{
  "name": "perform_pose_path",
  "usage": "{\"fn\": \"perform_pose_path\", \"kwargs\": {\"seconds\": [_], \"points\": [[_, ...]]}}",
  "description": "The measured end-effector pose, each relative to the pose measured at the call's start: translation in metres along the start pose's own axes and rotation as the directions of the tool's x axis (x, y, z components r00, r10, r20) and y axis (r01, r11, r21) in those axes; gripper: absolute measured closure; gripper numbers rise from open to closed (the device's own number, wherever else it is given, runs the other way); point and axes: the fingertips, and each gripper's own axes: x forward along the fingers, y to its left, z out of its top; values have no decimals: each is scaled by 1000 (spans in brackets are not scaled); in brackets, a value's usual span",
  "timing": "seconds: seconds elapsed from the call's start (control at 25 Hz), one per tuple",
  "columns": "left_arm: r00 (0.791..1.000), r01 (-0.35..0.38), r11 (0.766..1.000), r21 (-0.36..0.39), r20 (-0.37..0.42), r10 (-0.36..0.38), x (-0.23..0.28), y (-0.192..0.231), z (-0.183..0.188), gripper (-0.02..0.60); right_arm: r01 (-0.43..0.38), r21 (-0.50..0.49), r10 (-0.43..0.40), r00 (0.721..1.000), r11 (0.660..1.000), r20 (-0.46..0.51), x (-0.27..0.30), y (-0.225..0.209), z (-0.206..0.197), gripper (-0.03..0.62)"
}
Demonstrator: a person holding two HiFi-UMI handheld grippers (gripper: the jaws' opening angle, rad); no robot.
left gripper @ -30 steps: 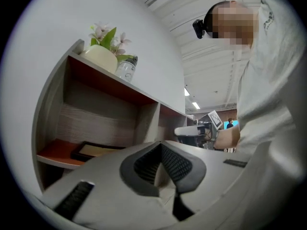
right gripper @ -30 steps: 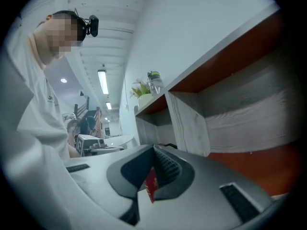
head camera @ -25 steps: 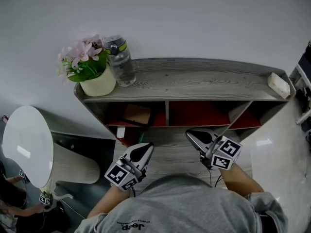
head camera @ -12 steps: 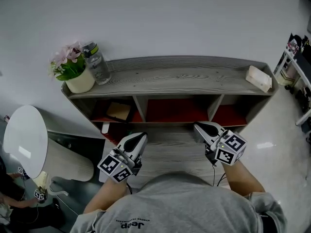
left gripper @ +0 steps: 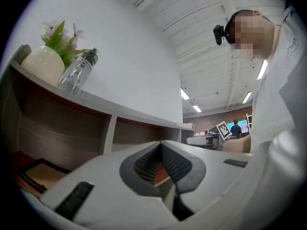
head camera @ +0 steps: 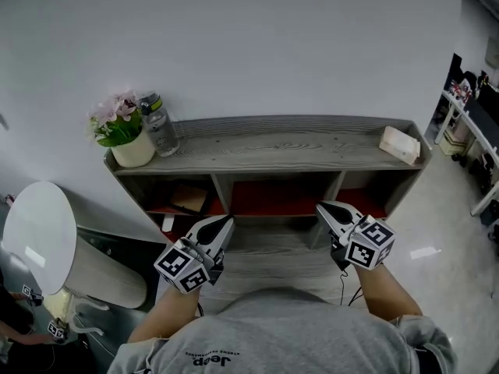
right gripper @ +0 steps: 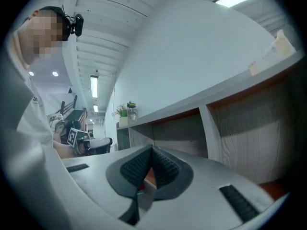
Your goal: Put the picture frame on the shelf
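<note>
The left gripper (head camera: 225, 221) has its fingers (left gripper: 108, 176) clenched tip to tip, with nothing between them. The right gripper (head camera: 322, 207) is the same: fingers (right gripper: 192, 169) pressed together and empty. Both are held side by side in front of the shelf (head camera: 281, 142), well apart from each other and touching nothing.

The frame (head camera: 189, 199) is in the shelf's left compartment, ahead of the left fingers and off to their left, clear of them. In the left gripper view the frame (left gripper: 41, 172) shows low and to the left of the fingertips. It appears to lie flat on the compartment floor, with a dark border round a tan middle.

The middle compartment (head camera: 277, 197), red at the back, is ahead of the gap between the two pairs of fingers. The right compartment (head camera: 362, 201) is ahead of the right fingers and a little to their right.

On the shelf's top, above and far to the left of the left fingers, is a pot (head camera: 134, 153) of pink flowers. A clear bottle (head camera: 160, 125) stands upright just beside it. Above and to the right of the right fingers, a pale block (head camera: 401, 144) lies at the top's far end.
</note>
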Motion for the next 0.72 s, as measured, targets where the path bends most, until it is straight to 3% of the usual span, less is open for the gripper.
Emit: {"fn": "perform_pose_path", "kwargs": {"seconds": [0.32, 0.72], "points": [[999, 30, 999, 36, -20, -29, 7, 3, 5, 574, 4, -28, -4, 1000, 1000, -7, 6, 3, 2, 589], [999, 33, 999, 29, -19, -32, 5, 3, 5, 574, 11, -66, -13, 999, 998, -37, 7, 8, -1, 589]]}}
